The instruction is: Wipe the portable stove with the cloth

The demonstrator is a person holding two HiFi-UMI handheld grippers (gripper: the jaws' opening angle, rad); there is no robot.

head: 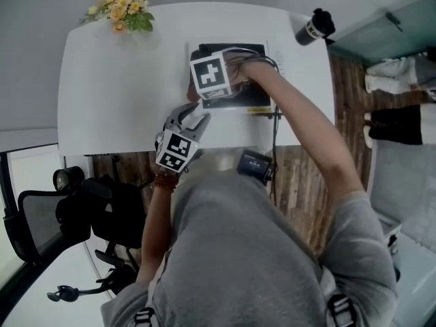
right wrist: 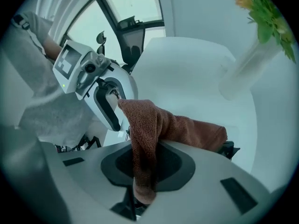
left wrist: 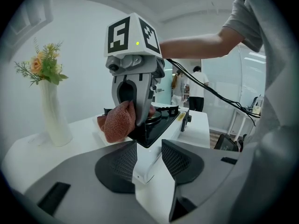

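Just short of the stove [left wrist: 158,127], the left gripper [head: 196,122] sat empty with its jaws apart, pointed at the near corner (not in play). Over that corner, the right gripper [right wrist: 145,171] was clamped on the cloth [right wrist: 180,125], which was bunched at the stove's left edge. The unwiped top lay beyond, to the right.

Head view: steeply down onto the worktop [head: 116,94], stove [head: 253,99] at 12 o'clock. Left gripper view: low, close, facing the stove. Right gripper view: facing back toward the person [right wrist: 44,106] (cloth [left wrist: 117,122] shared with the left).
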